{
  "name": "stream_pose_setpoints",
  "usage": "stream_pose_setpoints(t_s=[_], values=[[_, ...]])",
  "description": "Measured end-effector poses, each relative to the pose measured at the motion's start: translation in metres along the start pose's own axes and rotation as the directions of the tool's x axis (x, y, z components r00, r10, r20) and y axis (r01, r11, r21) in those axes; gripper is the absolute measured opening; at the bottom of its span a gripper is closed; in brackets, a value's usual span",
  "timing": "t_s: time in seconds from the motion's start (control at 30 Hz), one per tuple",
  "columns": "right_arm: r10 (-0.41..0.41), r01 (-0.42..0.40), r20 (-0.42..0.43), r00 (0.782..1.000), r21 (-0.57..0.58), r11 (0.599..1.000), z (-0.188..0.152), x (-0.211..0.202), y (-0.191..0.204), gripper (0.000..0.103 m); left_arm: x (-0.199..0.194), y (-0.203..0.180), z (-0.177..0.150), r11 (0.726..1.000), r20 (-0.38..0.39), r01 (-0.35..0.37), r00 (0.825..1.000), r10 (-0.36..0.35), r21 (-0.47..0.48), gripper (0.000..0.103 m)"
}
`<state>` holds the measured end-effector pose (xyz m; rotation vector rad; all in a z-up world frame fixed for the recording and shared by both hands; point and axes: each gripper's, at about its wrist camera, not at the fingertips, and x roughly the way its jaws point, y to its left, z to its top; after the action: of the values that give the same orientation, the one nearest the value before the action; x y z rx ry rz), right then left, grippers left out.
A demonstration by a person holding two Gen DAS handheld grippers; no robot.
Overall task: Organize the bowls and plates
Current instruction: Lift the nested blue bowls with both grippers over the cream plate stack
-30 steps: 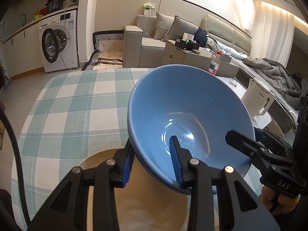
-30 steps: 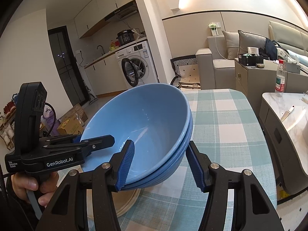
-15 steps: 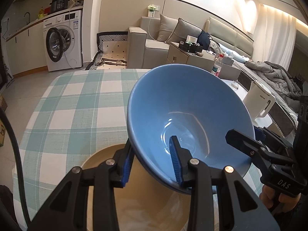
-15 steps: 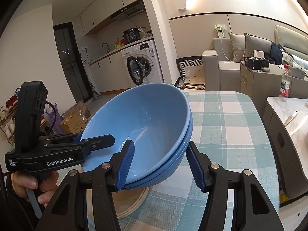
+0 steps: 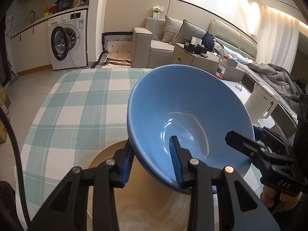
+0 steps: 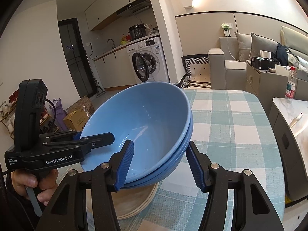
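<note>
Two nested blue bowls are being held tilted above a beige plate that is lying at the near end of the desk, which is draped in a teal-and-white checked cloth. The left gripper is clamping the stack's near-left rim, one blue pad inside the upper bowl and the other against the outer wall. The right gripper is straddling the opposite rim, its inner pad lying against the inside of the upper bowl and its outer pad standing just beside the lower bowl's wall; whether it is squeezing cannot be told. In the right wrist view a hand is gripping the left tool's handle at the lower left. Beyond the desk, a white washing machine is standing with its door ajar at the far left, a grey sofa is lining the far wall, and a white electric kettle is sitting on a counter to the right.
</note>
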<state>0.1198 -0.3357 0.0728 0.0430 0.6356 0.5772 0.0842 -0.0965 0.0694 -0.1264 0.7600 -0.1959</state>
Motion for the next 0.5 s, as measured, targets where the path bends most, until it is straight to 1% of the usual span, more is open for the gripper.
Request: stream_pose_setpoints(t_s=[0.27, 0.5], values=[[0.03, -0.03, -0.008, 1.0, 0.005, 1.0, -0.002, 0.008, 0.003, 0.057, -0.004, 0.01, -0.003, 1.0, 0.003, -0.021, 1.0, 0.021, -0.01, 0.034], [0.038, -0.038, -0.016, 0.999, -0.003, 0.999, -0.004, 0.015, 0.011, 0.057, -0.005, 0.018, -0.007, 0.999, 0.002, -0.035, 0.999, 0.035, -0.018, 0.034]])
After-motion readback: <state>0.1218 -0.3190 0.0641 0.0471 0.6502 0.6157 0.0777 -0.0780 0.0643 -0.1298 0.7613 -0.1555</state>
